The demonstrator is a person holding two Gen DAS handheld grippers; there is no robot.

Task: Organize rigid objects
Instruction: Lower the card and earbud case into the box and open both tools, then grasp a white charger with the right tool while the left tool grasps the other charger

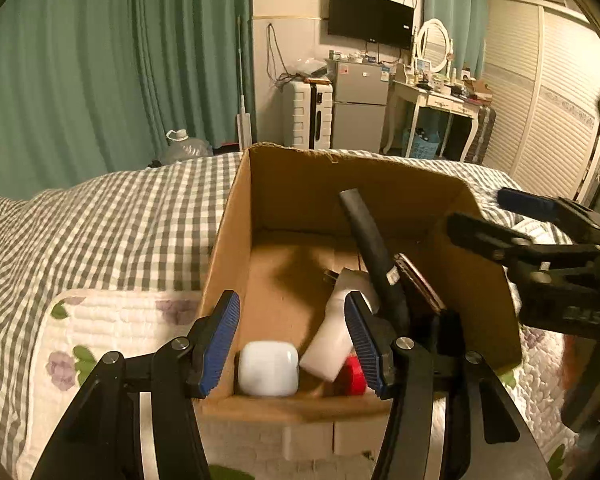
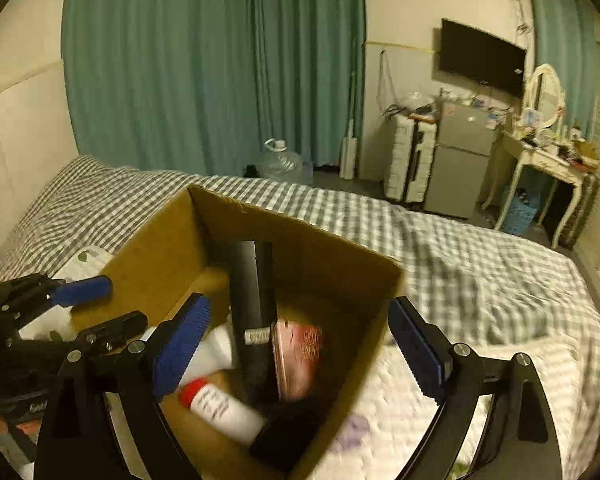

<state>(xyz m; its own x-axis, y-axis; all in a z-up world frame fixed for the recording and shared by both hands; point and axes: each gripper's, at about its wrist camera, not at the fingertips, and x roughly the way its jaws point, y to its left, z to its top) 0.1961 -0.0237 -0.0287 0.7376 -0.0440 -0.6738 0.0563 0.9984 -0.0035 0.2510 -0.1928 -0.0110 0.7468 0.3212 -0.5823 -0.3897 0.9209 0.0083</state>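
An open cardboard box [image 1: 236, 216] stands on the bed; it also shows in the right wrist view [image 2: 152, 248]. Inside lie a white earbud case [image 1: 268, 368], a white bottle [image 1: 336, 336] with a red cap [image 2: 190, 392], a black tube [image 1: 368, 240] leaning upright [image 2: 252, 304], and a pinkish flat object [image 2: 300, 348]. My left gripper [image 1: 292, 336] is open and empty over the box's near edge. My right gripper [image 2: 296, 344] is open and empty, straddling the box's right wall; it shows at the right of the left wrist view [image 1: 484, 216].
The bed has a grey checked cover [image 1: 120, 216] and a white floral quilt [image 1: 100, 320]. Beyond it stand green curtains [image 1: 100, 60], a water jug [image 1: 184, 146], a white suitcase [image 1: 306, 114], a small fridge [image 1: 360, 108], a dressing table [image 1: 440, 100] and a slatted wardrobe [image 1: 548, 120].
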